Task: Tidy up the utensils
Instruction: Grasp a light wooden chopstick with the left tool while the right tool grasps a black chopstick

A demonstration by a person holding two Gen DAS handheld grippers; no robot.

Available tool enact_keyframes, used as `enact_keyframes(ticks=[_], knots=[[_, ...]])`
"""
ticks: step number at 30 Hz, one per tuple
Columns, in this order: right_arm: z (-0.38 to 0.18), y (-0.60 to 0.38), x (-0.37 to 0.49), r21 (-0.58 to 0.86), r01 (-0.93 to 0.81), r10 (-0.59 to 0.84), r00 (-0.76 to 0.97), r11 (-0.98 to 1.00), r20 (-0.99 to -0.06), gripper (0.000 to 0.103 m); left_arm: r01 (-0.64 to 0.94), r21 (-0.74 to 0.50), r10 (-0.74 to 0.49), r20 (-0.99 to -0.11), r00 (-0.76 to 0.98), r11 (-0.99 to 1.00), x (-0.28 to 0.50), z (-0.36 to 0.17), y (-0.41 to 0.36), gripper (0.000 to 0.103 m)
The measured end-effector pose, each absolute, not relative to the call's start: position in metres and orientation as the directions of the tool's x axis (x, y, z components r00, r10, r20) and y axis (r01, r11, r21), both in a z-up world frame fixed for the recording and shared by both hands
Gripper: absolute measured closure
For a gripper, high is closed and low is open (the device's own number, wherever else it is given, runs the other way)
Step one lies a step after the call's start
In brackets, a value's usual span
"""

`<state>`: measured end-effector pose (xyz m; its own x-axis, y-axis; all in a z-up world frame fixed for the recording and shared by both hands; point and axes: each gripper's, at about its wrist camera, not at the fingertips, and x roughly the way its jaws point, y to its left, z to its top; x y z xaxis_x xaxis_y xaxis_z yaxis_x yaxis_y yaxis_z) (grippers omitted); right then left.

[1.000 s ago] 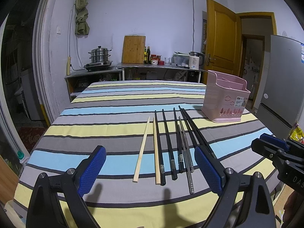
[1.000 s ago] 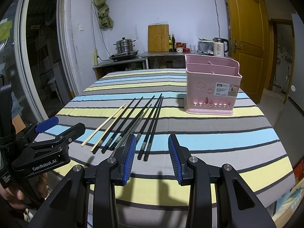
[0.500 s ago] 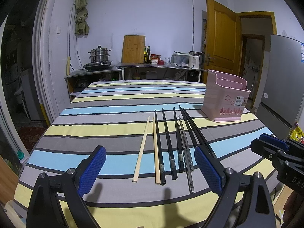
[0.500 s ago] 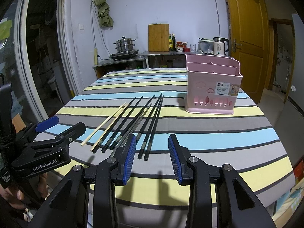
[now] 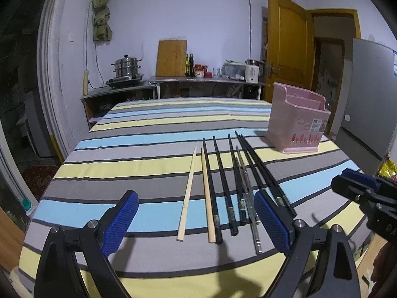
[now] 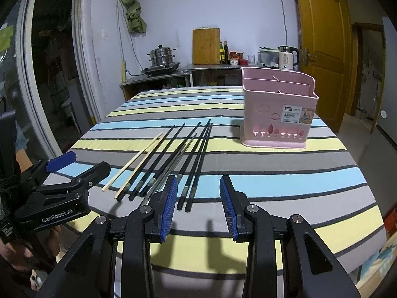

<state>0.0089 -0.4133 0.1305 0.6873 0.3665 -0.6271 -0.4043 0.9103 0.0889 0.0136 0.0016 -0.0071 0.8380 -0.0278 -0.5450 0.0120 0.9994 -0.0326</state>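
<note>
Several chopsticks lie side by side on the striped tablecloth: two pale wooden ones (image 5: 189, 193) on the left, several black ones (image 5: 222, 183) and a metal one (image 5: 250, 206) to their right. They also show in the right wrist view (image 6: 171, 156). A pink divided utensil basket (image 5: 296, 121) stands upright at the table's right (image 6: 278, 109). My left gripper (image 5: 196, 217) is open and empty, just short of the chopsticks' near ends. My right gripper (image 6: 198, 198) is open and empty, near the rightmost black chopsticks' ends.
The striped table (image 5: 153, 149) ends close in front of both grippers. A counter (image 5: 198, 82) with a steamer pot, cutting board, bottles and kettle stands behind it. A wooden door (image 5: 285, 42) and grey fridge (image 5: 369, 94) are at the right.
</note>
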Motion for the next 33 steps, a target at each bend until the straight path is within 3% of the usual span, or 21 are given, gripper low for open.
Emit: enact_keyframes(ticks=[7,9,23,33], knots=[[0.124,-0.402,0.038,0.086,-0.422,0.367,0.649,0.902,-0.666,0.066,0.008,-0.041,-0.032,-0.639,0.768,0.999,0.059,-0.013,0.02,0.009],[0.121,-0.398,0.048,0.083,-0.422,0.361,0.638,0.903,-0.68,0.066,0.007,-0.052,-0.04,-0.673,0.739,0.999,0.074,-0.017,0.026,0.02],[0.101,-0.372,0.129,0.101,-0.401,0.33,0.557,0.911,-0.762,0.066,0.069,-0.103,-0.124,-0.808,0.576,0.992,0.163,-0.043,0.041,0.054],[0.09,-0.365,0.153,0.105,-0.39,0.317,0.534,0.915,-0.784,0.066,0.104,-0.047,-0.099,-0.809,0.579,0.994,0.195,-0.047,0.028,0.064]])
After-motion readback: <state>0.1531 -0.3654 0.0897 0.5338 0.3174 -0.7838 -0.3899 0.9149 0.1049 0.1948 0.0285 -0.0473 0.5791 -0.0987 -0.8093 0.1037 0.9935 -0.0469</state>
